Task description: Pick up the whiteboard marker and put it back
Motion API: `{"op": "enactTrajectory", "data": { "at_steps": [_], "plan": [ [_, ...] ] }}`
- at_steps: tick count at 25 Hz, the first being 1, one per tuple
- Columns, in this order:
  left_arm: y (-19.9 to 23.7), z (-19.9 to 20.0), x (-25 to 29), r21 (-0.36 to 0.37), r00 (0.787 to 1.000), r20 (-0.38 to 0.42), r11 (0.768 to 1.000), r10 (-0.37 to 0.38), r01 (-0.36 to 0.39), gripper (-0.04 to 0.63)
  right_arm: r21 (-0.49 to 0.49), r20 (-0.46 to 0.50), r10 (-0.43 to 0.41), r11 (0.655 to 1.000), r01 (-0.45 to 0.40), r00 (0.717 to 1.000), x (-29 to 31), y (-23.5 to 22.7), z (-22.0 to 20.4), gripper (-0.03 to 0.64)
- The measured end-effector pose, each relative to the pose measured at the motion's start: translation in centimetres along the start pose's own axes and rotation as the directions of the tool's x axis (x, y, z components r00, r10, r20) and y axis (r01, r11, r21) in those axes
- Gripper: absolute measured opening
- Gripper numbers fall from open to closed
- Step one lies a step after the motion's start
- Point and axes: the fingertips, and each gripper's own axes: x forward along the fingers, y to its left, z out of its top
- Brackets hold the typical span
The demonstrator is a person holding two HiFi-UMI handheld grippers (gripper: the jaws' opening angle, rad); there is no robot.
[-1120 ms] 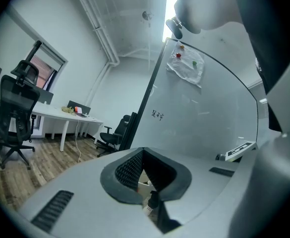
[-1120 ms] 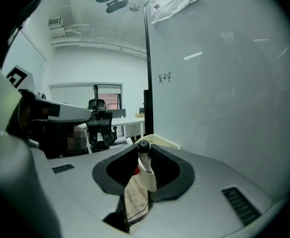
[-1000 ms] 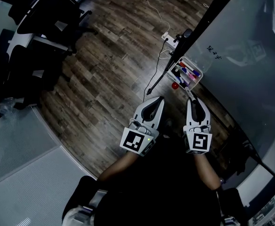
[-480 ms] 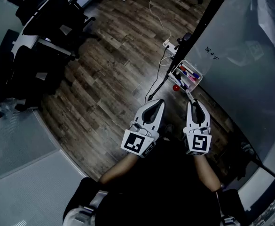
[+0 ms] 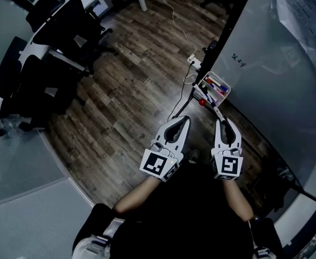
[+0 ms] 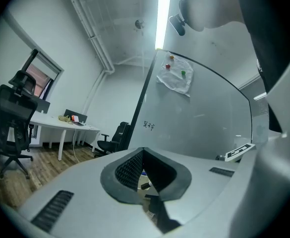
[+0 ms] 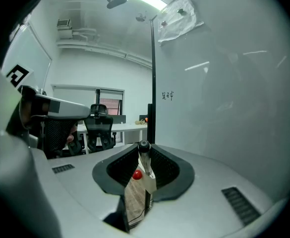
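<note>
Right gripper view: marker (image 7: 145, 158) between fingers (image 7: 170, 171)

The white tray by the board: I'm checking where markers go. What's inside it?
Several markers, blue and red, lie inside the tray. Its floor beneath them is covered; their number is too small to tell.

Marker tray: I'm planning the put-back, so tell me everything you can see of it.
The tray is a small white open box, plastic by its look, at the whiteboard's foot beside the dark frame. Several markers, red, blue and black, lie in it side by side. A round red thing sits just beside it.
</note>
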Motion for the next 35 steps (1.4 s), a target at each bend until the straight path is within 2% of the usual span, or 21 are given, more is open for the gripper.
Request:
{"op": "enactTrajectory", "data": {
  "at_steps": [12, 20, 25, 29, 32, 35],
  "plan": [
    [-1.7, 1.0, -0.2, 0.021, 0.999, 0.029, 0.999, -0.045, 0.045, 0.008, -0.050, 0.046, 0.005, 0.999, -0.002, 0.999, -2.0, 0.6, 1.4, 0.086],
    [-3.2, 0.8, -0.1, 0.044, 0.997, 0.024, 0.997, -0.067, 0.066, 0.008, -0.038, 0.058, -0.013, 0.999, 0.015, 0.998, -4.1, -0.2, 1.6, 0.086],
    [-4.1, 0.9, -0.2, 0.063, 0.997, 0.028, 0.995, -0.077, 0.075, 0.008, -0.018, 0.128, -0.007, 1.000, 0.010, 0.992, -5.1, -0.2, 2.4, 0.086],
    [-4.8, 0.6, -0.3, 0.065, 0.997, 0.022, 0.995, -0.079, 0.077, 0.008, -0.025, 0.120, 0.001, 1.000, 0.002, 0.993, -5.9, -0.3, 2.2, 0.086],
    [-5.2, 0.4, -0.3, 0.072, 0.997, 0.012, 0.994, -0.079, 0.078, 0.008, -0.040, 0.070, -0.004, 0.999, 0.007, 0.998, -6.3, -0.4, 1.7, 0.086],
    [-5.5, 0.0, -0.4, 0.092, 0.997, -0.008, 0.993, -0.075, 0.075, 0.008, -0.045, 0.080, 0.001, 0.999, 0.003, 0.997, -6.5, -0.3, 1.7, 0.086]
  ]
}}
